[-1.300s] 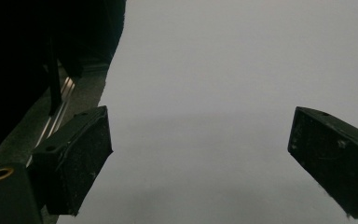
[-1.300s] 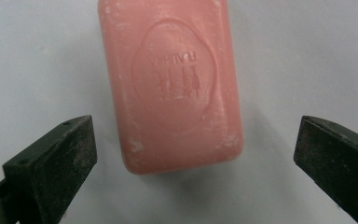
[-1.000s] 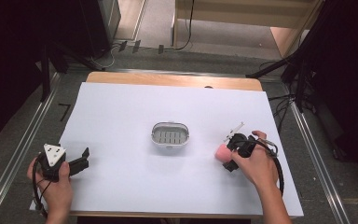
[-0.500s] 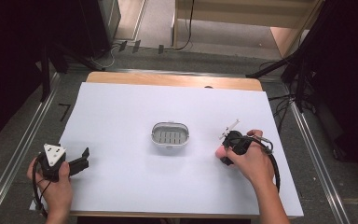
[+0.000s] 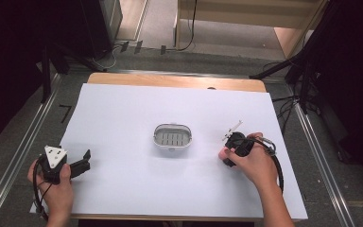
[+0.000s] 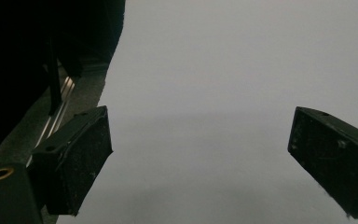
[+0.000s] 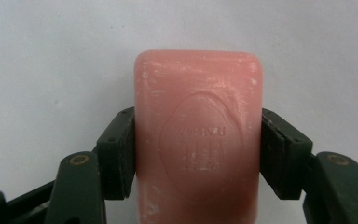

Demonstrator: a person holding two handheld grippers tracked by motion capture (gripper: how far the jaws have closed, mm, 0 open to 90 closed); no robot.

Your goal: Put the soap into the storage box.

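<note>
A pink bar of soap (image 7: pixel 198 140) with an embossed stamp lies between the pads of my right gripper (image 7: pixel 198 156), which is shut on its two long sides just above the white table. From above, the right gripper (image 5: pixel 230 152) is right of centre, and a bit of the pink soap (image 5: pixel 222 153) pokes out on its left. A small white slotted soap dish (image 5: pixel 172 136) stands empty in the middle of the table, a short way left of the soap. My left gripper (image 5: pixel 82 161) rests open at the front left; nothing lies between its jaws (image 6: pixel 200 158).
The white sheet (image 5: pixel 170 104) covers the table, with a wooden strip (image 5: pixel 175 81) along the far edge. Metal rails (image 5: pixel 28 137) run along both sides, and dark stands and cables are on the floor beyond.
My right hand and gripper have shifted a little to the left over the soap, so less of the pink shows. The left gripper has stayed put.
</note>
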